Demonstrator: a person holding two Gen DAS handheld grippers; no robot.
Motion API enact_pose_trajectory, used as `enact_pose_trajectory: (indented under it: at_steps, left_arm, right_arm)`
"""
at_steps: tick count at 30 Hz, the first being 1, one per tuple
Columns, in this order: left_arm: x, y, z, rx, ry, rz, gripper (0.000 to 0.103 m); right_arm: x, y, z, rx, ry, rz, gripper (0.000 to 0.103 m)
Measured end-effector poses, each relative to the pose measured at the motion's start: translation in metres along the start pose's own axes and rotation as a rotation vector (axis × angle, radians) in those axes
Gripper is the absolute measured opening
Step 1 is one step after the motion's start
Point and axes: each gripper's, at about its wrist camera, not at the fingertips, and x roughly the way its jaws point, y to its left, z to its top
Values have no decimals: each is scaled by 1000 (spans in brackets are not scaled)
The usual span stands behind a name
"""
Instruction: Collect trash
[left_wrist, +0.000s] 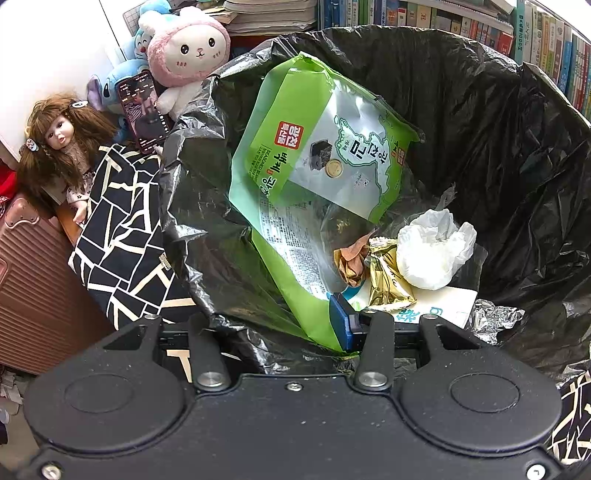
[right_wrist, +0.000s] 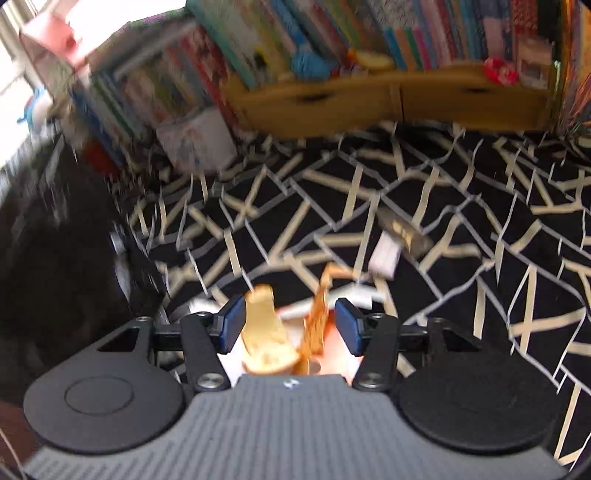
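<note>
Through my left wrist camera I am looking down into the black trash bag (left_wrist: 480, 110), and my left hand-held gripper (left_wrist: 317, 332) is pinching the bag's crinkled rim together with the lower edge of a big green snack bag (left_wrist: 295, 177), holding the mouth open. Inside, a crumpled white tissue (left_wrist: 436, 251) is lying beside a gold wrapper (left_wrist: 388, 280) and a scrap of foil (left_wrist: 495, 317); all of it looks feather-light and soft, so I judge the thin plastic rim will slip or tear if I tug hard. Through my right wrist camera, which is blurred, my right hand-held gripper (right_wrist: 291, 325) is standing with its jaws wide apart over the black patterned cloth (right_wrist: 443, 221) on the counter, and crumpled orange-tan wrappers (right_wrist: 280, 332) are sitting between the blue pads; I cannot tell whether either pad is touching them. They look light, crinkly and springy, so I would close on the bunched middle, not a loose flap. More white and clear scraps (right_wrist: 384, 254) are lying farther out on the cloth.
</note>
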Motion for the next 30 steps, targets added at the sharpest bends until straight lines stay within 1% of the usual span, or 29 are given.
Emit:
enact_pose_trajectory:
  at_steps: [4, 7, 12, 14, 18, 22, 26, 30]
  left_arm:
    - [0, 0, 0, 0, 0, 1, 43]
    - [0, 0, 0, 2, 2, 3, 43]
    - [0, 0, -1, 5, 1, 4, 43]
    - [0, 0, 0, 4, 1, 4, 43]
    - [0, 0, -1, 5, 1, 5, 43]
    - [0, 0, -1, 5, 1, 4, 43]
    - [0, -1, -1, 4, 1, 5, 43]
    - [1, -1, -1, 8, 1, 6, 43]
  right_arm:
    - [11, 18, -18, -111, 38, 13, 68]
    - [21, 29, -26, -155, 69, 19, 68]
    - [50, 33, -25, -143, 132, -28, 68]
    - [57, 34, -25, -147, 143, -28, 65]
    - [71, 37, -23, -160, 168, -24, 65]
    - [78, 36, -22, -127, 166, -20, 65]
    - [80, 34, -19, -118, 168, -15, 60]
    - [81, 31, -17, -110, 165, -10, 60]
